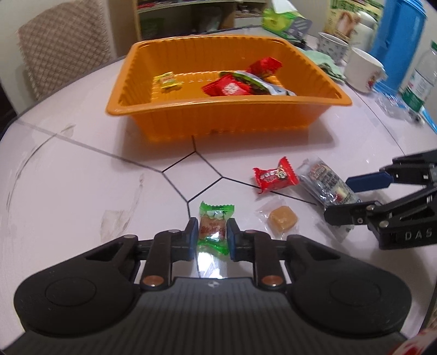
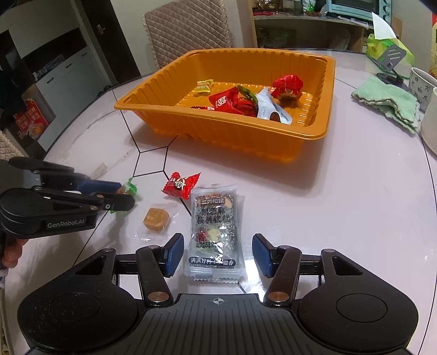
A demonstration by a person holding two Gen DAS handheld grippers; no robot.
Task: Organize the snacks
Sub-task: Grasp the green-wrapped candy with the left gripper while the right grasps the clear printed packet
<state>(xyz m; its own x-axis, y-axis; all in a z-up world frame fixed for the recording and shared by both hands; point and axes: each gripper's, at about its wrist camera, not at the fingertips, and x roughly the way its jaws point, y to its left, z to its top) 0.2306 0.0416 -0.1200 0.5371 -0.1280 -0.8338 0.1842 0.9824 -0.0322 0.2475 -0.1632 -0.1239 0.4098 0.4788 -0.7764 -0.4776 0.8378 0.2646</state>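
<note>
Left tongs (image 1: 212, 235) pinch the green candy (image 1: 213, 228) by its sides, low on the tabletop (image 1: 82, 191), candy's long axis pointing away along the fingers. Next over: amber candy (image 2: 156, 217) in clear wrap, red candy (image 2: 182, 185), both loose. Right tongs (image 2: 217, 253) spread wide, straddling the near end of the dark snack pack (image 2: 215, 228), pads clear of it on both sides; pack runs lengthwise straight ahead. Orange tray (image 2: 322, 131) sits beyond, already holding several snacks. Likely next: lift green candy toward tray, right closes on pack.

home dining room | padded chair (image 2: 188, 32) | toaster oven (image 2: 357, 9) | mugs (image 1: 331, 46)
</note>
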